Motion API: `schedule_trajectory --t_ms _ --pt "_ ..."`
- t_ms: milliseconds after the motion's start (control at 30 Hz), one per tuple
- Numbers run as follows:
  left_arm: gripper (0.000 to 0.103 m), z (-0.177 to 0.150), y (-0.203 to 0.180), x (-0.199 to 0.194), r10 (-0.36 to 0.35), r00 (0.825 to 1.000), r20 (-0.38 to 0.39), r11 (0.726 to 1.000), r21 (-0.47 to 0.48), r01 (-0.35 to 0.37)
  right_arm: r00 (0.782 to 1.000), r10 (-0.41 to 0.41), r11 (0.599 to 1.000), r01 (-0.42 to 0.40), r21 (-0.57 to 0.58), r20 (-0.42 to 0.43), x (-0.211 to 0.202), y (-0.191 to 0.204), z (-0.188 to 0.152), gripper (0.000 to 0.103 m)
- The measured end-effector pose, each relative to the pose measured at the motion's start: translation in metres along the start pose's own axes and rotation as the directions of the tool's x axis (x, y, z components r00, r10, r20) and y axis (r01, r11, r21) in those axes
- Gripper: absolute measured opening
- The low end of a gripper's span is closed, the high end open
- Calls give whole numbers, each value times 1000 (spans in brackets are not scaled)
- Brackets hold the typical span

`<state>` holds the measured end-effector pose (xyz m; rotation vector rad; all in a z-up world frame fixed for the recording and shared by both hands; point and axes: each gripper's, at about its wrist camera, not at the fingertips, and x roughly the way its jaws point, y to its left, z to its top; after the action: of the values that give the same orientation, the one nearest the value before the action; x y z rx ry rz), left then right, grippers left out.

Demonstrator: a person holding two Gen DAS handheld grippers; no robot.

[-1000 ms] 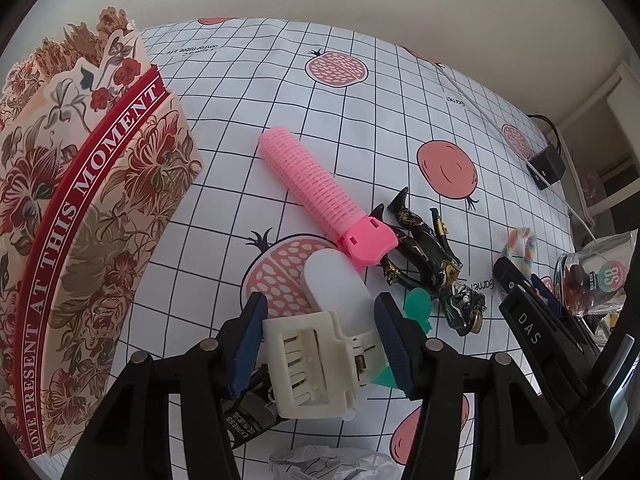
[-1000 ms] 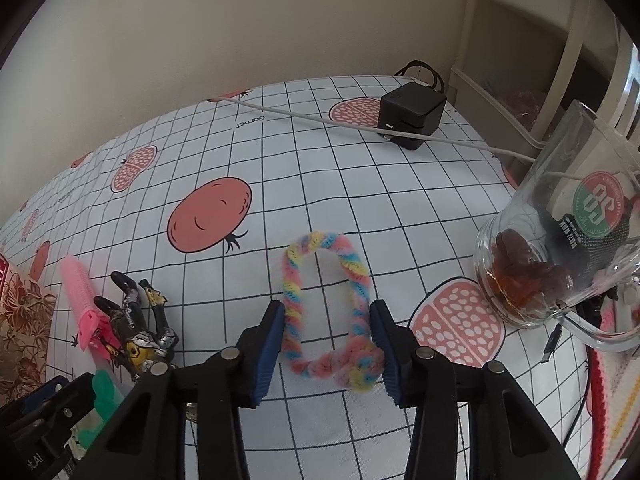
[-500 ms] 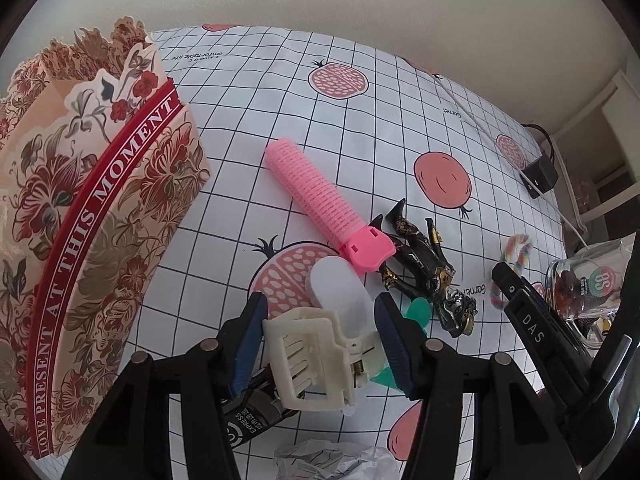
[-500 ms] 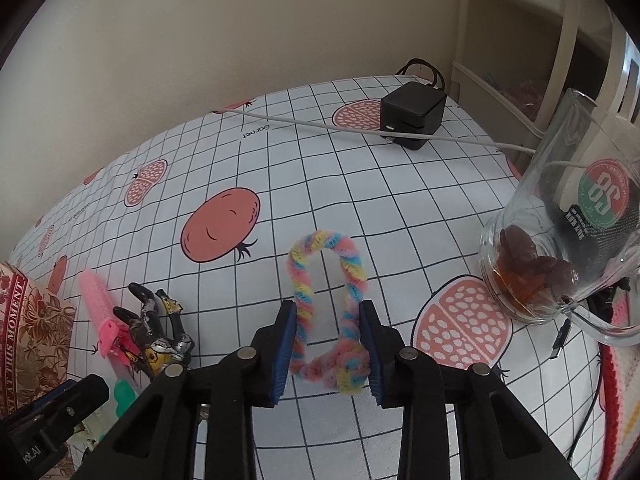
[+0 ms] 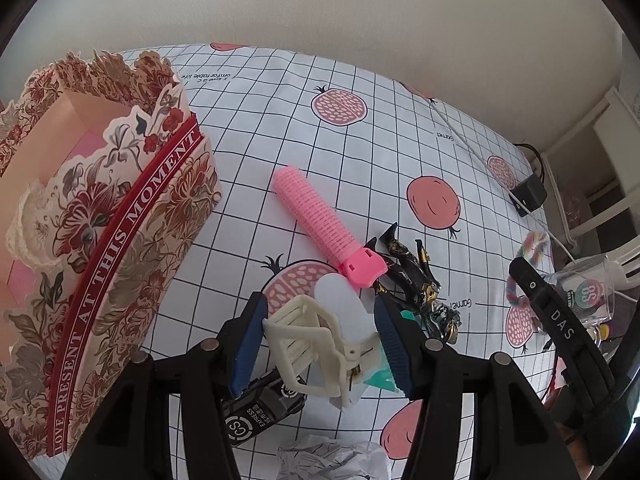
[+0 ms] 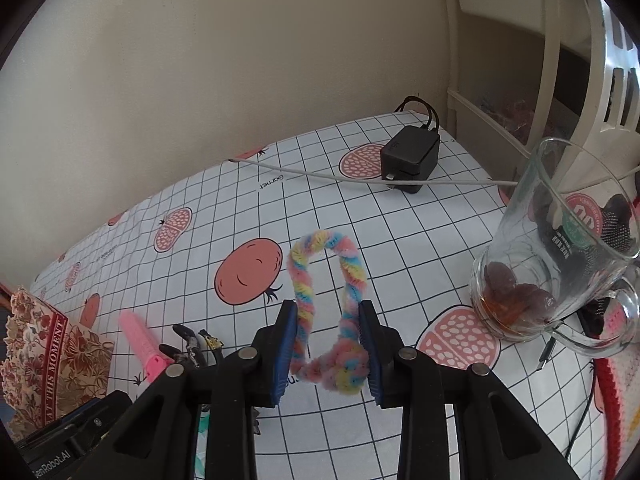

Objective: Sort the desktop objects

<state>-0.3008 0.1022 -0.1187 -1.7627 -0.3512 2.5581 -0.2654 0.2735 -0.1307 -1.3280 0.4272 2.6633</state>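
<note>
Fuzzy loop inside right hand-held gripper

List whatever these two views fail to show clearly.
- Left wrist view: the black labelled item is half hidden under the cream hair claw and left gripper.
- Left wrist view: the floral box interior is mostly hidden behind its wall.
- Right wrist view: the glass mug handle runs off the right edge.

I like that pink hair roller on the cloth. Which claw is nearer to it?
The left. The left claw, clamped on a cream hair clip, sits just in front of the pink hair roller. The right claw, squeezing a rainbow fuzzy loop, is farther off to the roller's side.
</note>
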Motion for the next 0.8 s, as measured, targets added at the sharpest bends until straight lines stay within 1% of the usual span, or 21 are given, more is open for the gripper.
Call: schedule_trajectory --t_ms 67,100,133,233,300,467,600,667,700,767,800 --pt "57 1 1 -4 -4 1000 12 1000 -4 4 1000 11 1000 -11 2 20 -7 2 4 33" --pt "49 2 1 -6 -5 1000 18 1000 -5 5 999 18 1000 -18 3 31 -10 4 6 34" --pt "36 3 1 -8 -1 1000 23 1000 -7 1 999 25 1000 -25 5 41 -14 5 7 34" --pt "29 4 1 -12 -6 1000 29 1000 -6 6 997 53 998 -54 14 61 -23 11 10 34" --pt "28 4 0 -13 -5 1000 30 1000 0 5 995 65 998 -66 12 72 -28 15 12 34" --pt "27 4 0 -10 -2 1000 15 1000 7 2 994 76 997 -76 -3 83 -35 24 12 34" --pt "28 4 8 -8 41 999 5 999 -9 -41 994 77 997 -77 -2 80 -34 26 12 34" --pt "28 5 12 -7 52 999 -4 999 -13 -52 994 79 997 -79 3 70 -31 25 11 34" --pt "29 5 14 -6 53 999 -11 998 -14 -53 995 80 997 -81 7 66 -30 25 11 34" --pt "36 4 17 -6 48 999 -18 999 -25 -48 995 79 997 -80 10 59 -28 25 10 34" --pt "45 4 18 -6 46 999 -23 998 -28 -47 995 81 997 -82 10 58 -28 25 10 34"
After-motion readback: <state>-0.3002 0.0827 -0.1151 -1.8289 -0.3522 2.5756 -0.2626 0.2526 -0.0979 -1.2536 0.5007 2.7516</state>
